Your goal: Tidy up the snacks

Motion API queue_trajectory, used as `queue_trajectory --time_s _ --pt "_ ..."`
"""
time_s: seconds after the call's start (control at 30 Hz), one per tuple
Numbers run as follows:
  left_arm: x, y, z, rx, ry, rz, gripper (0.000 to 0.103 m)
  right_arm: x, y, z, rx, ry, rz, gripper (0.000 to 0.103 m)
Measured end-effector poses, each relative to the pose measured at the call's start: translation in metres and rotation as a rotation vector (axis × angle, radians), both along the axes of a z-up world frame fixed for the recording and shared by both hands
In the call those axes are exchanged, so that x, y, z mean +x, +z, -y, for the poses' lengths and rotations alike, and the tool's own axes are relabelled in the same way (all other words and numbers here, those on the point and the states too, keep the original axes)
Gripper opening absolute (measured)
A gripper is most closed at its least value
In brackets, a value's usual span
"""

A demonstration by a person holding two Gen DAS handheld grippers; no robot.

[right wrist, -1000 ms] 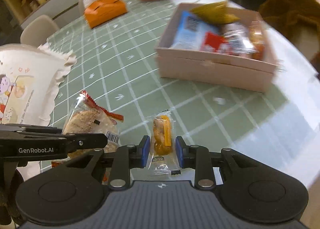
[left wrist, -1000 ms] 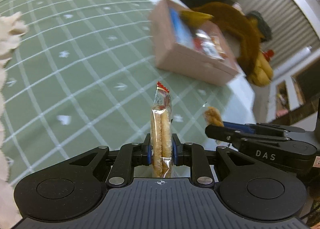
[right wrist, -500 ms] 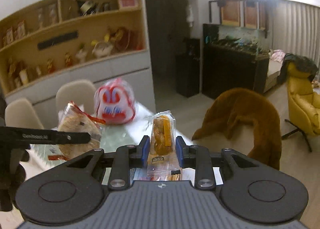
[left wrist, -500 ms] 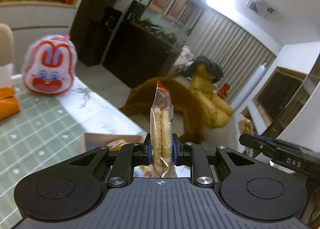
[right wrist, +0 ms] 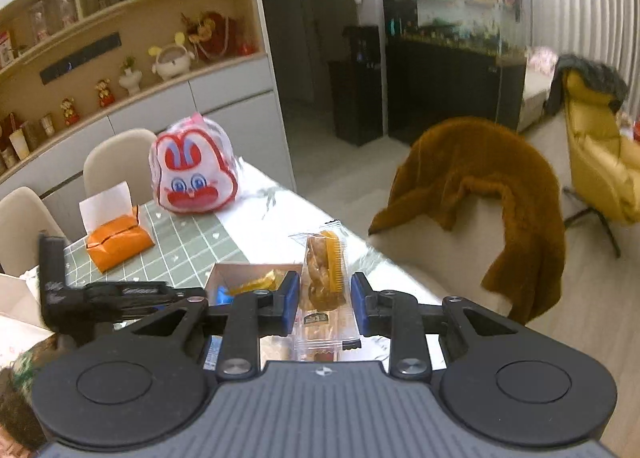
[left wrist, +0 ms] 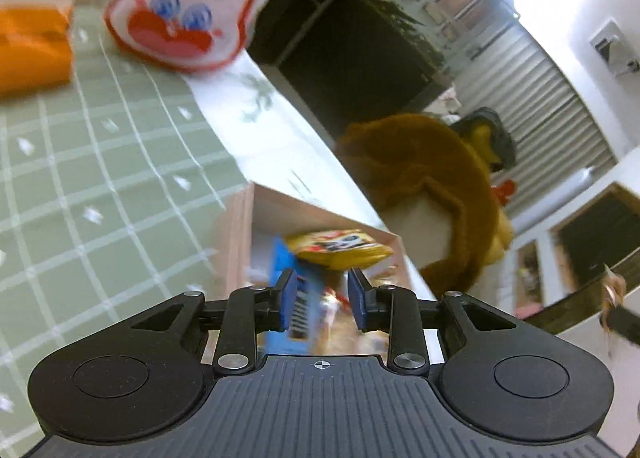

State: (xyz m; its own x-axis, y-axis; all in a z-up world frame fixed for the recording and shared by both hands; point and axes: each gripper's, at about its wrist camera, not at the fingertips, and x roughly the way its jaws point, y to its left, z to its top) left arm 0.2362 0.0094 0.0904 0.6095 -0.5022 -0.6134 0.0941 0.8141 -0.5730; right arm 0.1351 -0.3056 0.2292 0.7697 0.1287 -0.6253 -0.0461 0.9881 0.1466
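Left gripper [left wrist: 322,300], lower centre, has just been opening; jaws apart, nothing between, above the pale pink cardboard snack box [left wrist: 240,242]. Right gripper [right wrist: 325,304] clamps a clear-wrapped golden pastry packet [right wrist: 323,278] at frame centre.

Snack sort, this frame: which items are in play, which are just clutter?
In play:
- right gripper, shut on pastry packet
- left gripper, jaws just opened, nothing between them
- pink snack box

Clutter:
- rabbit bag
- orange tissue pack
- brown throw
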Motion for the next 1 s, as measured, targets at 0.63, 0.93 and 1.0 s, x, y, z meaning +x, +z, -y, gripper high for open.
queue_trajectory --time_s 0.63,0.93,1.0 --pt "-0.138 -0.030 -0.005 0.289 -0.032 0.084 0.032 -0.009 -0.112 -0.062 0.055 -0.036 -0.168 0.065" --pt "-0.177 -0.078 -0.015 0.428 -0.026 0.124 0.033 -0.084 -0.219 -0.125 -0.043 -0.057 -0.222 0.065" --pt "-0.180 -0.081 -0.008 0.465 -0.043 0.164 0.034 -0.088 -0.225 -0.129 -0.046 -0.070 -0.208 0.067"
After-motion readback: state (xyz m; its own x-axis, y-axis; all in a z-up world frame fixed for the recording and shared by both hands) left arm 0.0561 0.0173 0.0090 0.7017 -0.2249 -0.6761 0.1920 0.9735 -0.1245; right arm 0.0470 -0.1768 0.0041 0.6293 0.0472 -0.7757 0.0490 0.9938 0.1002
